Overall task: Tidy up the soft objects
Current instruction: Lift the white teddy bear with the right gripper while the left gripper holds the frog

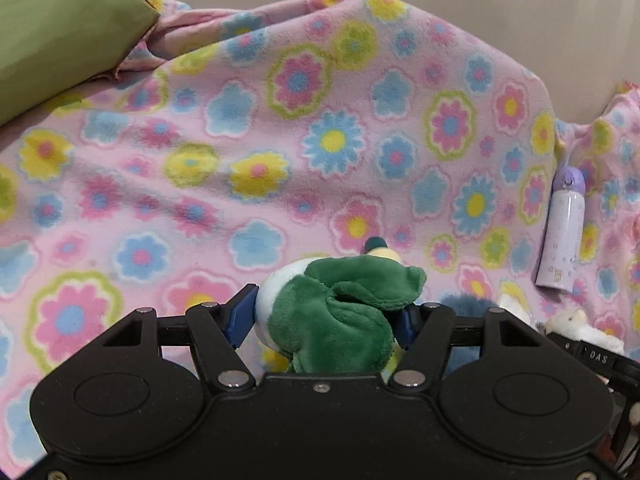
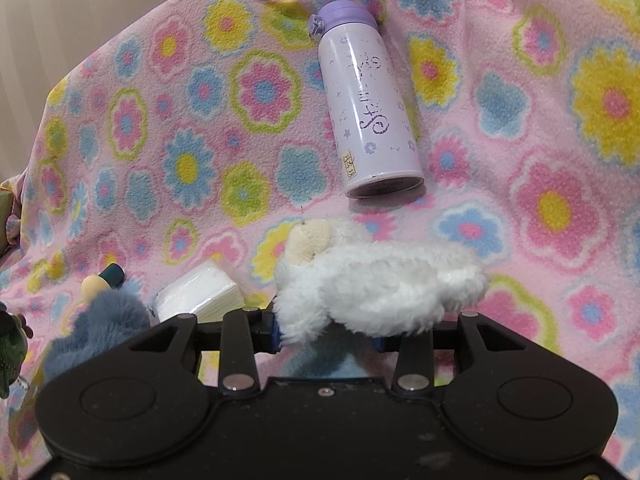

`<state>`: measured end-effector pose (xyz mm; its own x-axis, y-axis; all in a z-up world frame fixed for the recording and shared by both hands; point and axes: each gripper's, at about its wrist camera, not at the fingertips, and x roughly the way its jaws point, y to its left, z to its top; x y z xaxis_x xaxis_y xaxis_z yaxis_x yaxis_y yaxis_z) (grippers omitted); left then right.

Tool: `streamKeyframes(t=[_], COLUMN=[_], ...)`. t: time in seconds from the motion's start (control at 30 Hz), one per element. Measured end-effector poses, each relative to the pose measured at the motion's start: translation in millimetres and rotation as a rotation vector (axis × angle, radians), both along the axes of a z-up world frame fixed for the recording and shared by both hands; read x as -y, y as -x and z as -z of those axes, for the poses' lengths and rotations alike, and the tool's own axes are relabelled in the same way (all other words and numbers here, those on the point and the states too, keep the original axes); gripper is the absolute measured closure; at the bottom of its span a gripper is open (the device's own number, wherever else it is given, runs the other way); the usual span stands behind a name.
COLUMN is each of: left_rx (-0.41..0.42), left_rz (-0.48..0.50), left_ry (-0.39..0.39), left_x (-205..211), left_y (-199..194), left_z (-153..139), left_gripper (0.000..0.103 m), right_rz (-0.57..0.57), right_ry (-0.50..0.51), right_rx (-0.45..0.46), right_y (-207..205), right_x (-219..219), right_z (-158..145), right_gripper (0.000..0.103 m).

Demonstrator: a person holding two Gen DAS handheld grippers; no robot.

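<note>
Left gripper (image 1: 324,316) is clenched on the green plush toy (image 1: 340,312), lifted off the floral blanket (image 1: 280,160), probably for carrying to a tidier spot. Right gripper (image 2: 326,328) is clamped on the white fluffy toy (image 2: 380,284), just below the purple bottle (image 2: 370,100), which lies on that blanket.

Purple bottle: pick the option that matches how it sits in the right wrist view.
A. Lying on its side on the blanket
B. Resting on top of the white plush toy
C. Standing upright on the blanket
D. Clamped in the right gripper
A: the purple bottle lies lengthwise on the floral blanket, clear of the white plush toy.
</note>
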<state>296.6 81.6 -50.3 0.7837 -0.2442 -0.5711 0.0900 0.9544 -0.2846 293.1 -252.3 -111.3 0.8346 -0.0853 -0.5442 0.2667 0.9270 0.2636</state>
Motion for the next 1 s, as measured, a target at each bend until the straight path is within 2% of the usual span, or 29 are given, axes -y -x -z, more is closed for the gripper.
streamKeyframes(t=[0.2,0.8,1.0], left_rx=[-0.041,-0.142,-0.219], left_rz=[0.036,0.078,0.096], left_ry=[-0.046,-0.083,-0.086], left_x=[21.8,50.6,55.1], left_y=[9.8,65.2,89.7], left_z=[3.1,-16.3,-16.3], left_gripper=[0.041,0.041,0.041], right_rz=[-0.001,-0.006,-0.012], right_ry=[0.002,0.019,0.046], right_rx=[0.0,-0.009,-0.028], right_y=[0.1,-1.6,-3.8], right_x=[-0.1,-1.3,-3.7], right_z=[-0.1,0.7,-0.2], right_gripper=[0.064,0.064,0.064])
